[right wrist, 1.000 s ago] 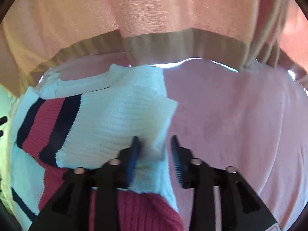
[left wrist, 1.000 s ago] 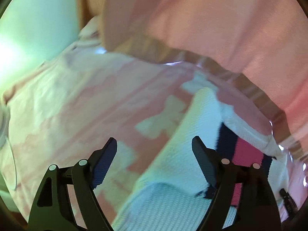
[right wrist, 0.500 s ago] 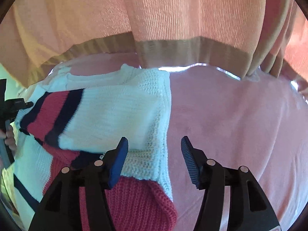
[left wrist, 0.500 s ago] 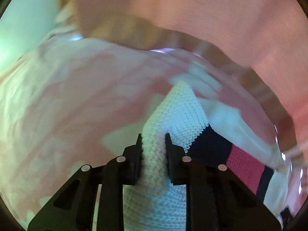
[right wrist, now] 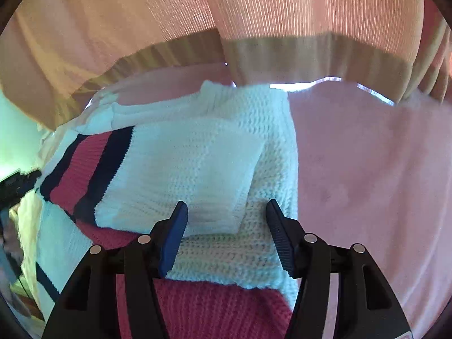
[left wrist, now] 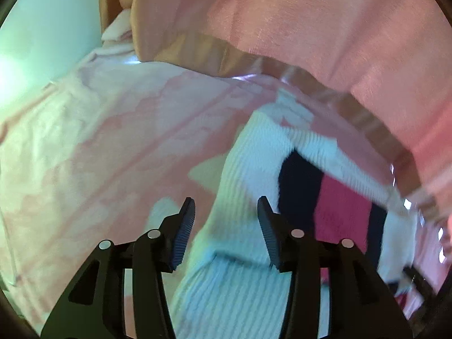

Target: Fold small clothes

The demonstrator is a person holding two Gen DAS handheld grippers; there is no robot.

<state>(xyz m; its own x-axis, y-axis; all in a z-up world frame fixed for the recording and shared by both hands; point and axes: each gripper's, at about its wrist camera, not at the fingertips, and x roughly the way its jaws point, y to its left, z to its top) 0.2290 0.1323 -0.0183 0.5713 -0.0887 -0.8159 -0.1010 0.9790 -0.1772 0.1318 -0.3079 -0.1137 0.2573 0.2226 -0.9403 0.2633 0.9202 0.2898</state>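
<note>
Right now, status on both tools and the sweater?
Left tool open, white sleeve between its jaws. Right tool open over folded sleeve. Striped sweater flat on pink bedspread. Nothing in the way.

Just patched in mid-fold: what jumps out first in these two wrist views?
The knit sweater, white with red and navy stripes, lies on the pink bedspread, with one white sleeve folded across its body. The right gripper hangs over that sleeve's cuff with jaws open, and the left gripper is open over the other white sleeve. Pink curtains with tan hems hang behind the bed.
</note>
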